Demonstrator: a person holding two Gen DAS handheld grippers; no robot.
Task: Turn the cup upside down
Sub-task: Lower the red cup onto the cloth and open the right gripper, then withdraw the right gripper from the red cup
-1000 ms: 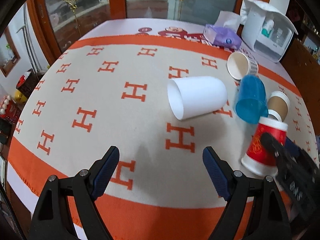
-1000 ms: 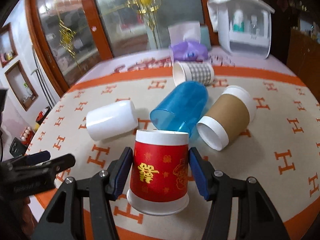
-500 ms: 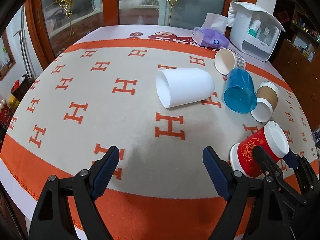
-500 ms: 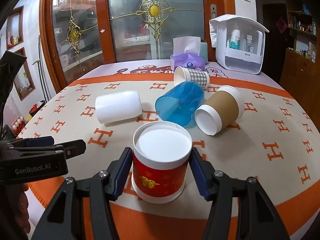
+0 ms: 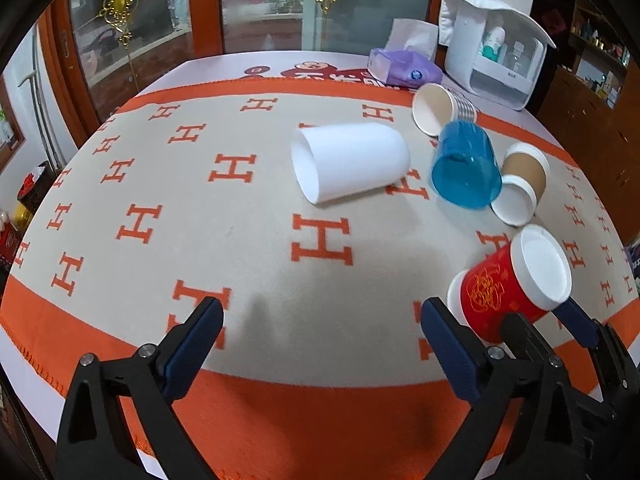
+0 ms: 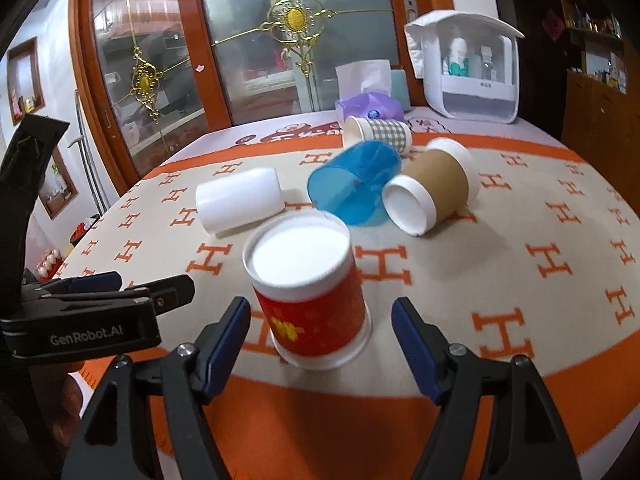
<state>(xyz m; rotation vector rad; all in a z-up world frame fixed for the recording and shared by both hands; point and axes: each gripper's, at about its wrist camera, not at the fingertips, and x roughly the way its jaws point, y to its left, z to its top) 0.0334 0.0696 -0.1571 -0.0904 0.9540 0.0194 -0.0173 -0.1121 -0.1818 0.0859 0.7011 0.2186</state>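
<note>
The red paper cup (image 6: 310, 300) with gold print stands upside down on the orange-and-beige cloth (image 6: 500, 280), white base up, a little tilted and blurred. My right gripper (image 6: 320, 310) is open; its blue pads (image 6: 224, 340) sit either side of the cup with gaps. In the left wrist view the same red cup (image 5: 506, 286) is at the right, with the right gripper (image 5: 546, 322) behind it. My left gripper (image 5: 320, 308) hangs open over bare cloth near the front edge, holding nothing.
Lying on their sides further back are a white cup (image 5: 352, 166), a blue plastic cup (image 5: 466, 168), a brown sleeved cup (image 5: 522, 184) and a checked paper cup (image 5: 440, 114). A purple tissue pack (image 5: 404, 70) and a white organiser box (image 5: 496, 56) stand at the far edge.
The right gripper turned the red cup base up, set it on the cloth, then opened and let go. The left gripper stayed open and drew back slightly.
</note>
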